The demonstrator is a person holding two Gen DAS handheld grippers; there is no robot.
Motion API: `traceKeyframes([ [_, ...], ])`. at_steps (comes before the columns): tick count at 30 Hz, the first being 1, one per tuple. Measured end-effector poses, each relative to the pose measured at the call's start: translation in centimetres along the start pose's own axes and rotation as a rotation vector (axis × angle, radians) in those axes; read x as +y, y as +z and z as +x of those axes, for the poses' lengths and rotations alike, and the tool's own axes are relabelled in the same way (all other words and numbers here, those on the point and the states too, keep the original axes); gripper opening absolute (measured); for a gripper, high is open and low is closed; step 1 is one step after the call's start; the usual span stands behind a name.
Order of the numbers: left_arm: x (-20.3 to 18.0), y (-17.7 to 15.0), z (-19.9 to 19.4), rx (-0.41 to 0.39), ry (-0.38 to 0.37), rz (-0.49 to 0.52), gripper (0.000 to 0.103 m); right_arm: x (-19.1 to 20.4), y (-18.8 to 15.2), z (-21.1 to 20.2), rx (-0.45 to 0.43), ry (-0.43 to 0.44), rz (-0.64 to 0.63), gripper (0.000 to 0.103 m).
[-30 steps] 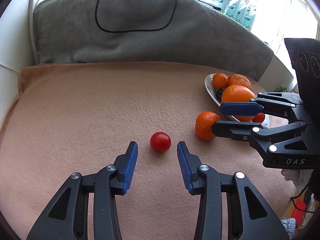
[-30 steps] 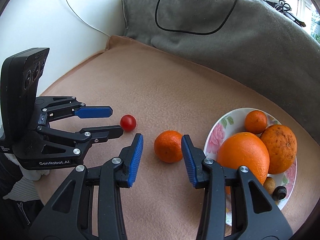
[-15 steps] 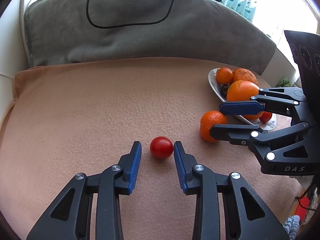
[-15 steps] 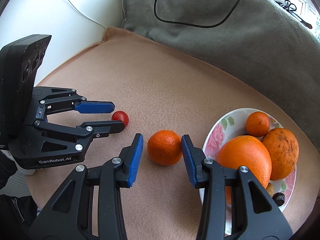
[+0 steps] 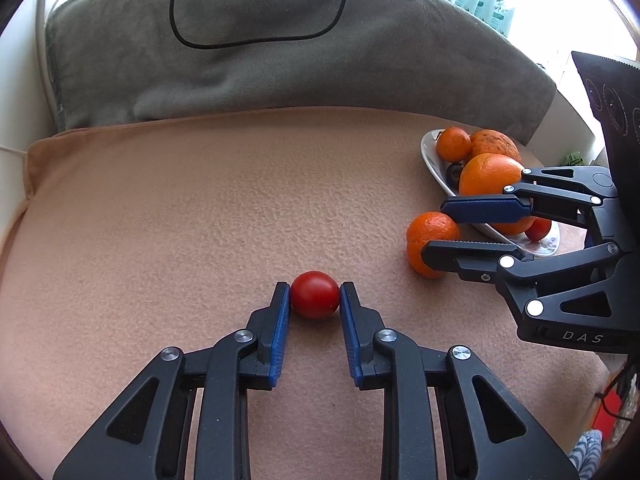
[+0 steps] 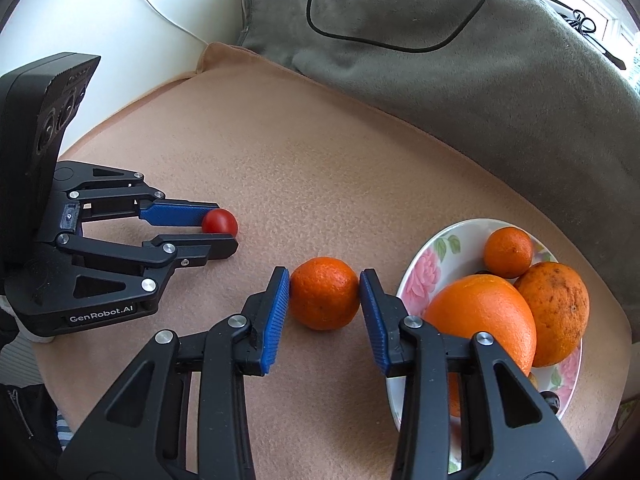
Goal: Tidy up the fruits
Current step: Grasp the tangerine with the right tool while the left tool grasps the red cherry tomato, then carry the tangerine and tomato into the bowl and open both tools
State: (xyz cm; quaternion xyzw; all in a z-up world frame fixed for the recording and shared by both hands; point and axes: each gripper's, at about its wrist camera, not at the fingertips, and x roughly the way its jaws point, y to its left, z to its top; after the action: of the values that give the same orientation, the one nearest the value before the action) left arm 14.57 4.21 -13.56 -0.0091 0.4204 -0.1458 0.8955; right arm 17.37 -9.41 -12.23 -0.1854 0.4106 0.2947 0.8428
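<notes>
The left hand-held gripper [image 5: 315, 300] is clamped on a cherry tomato [image 5: 315, 294]: both blue pads touch its sides, and the tomato rests on the peach-coloured blanket [image 5: 200, 208] that covers the table. From the right wrist view the same tomato [image 6: 219, 221] sits at the tips of the left hand-held gripper [image 6: 224, 230].

The right hand-held gripper [image 6: 325, 292] brackets a mandarin [image 6: 324, 298] lying on the blanket just left of the floral plate [image 6: 424, 276]. Its jaws are closing. The left pad touches the mandarin; whether the right pad makes contact cannot be told from this angle. In the left wrist view the mandarin [image 5: 430, 236] lies just in front of the plate [image 5: 434, 160].

The plate holds a large orange [image 6: 480, 320], a spotted orange [image 6: 556, 308] and a small mandarin [image 6: 508, 252].

A grey blanket [image 5: 240, 64] is heaped behind the work area, with a black cable [image 5: 256, 42] looped across it.
</notes>
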Motion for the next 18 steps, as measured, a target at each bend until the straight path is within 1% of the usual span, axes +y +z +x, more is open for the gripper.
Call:
traceKeyframes([
  [4,0.3,-0.1,-0.6,-0.01,0.002,-0.008,0.023,0.0,0.1,0.0,-0.014,-0.003,0.006,0.037],
  [18,-0.3,0.1,-1.9,-0.036,0.011,-0.002,0.023,0.3,-0.2,-1.2,-0.066,0.049,0.039,0.036],
])
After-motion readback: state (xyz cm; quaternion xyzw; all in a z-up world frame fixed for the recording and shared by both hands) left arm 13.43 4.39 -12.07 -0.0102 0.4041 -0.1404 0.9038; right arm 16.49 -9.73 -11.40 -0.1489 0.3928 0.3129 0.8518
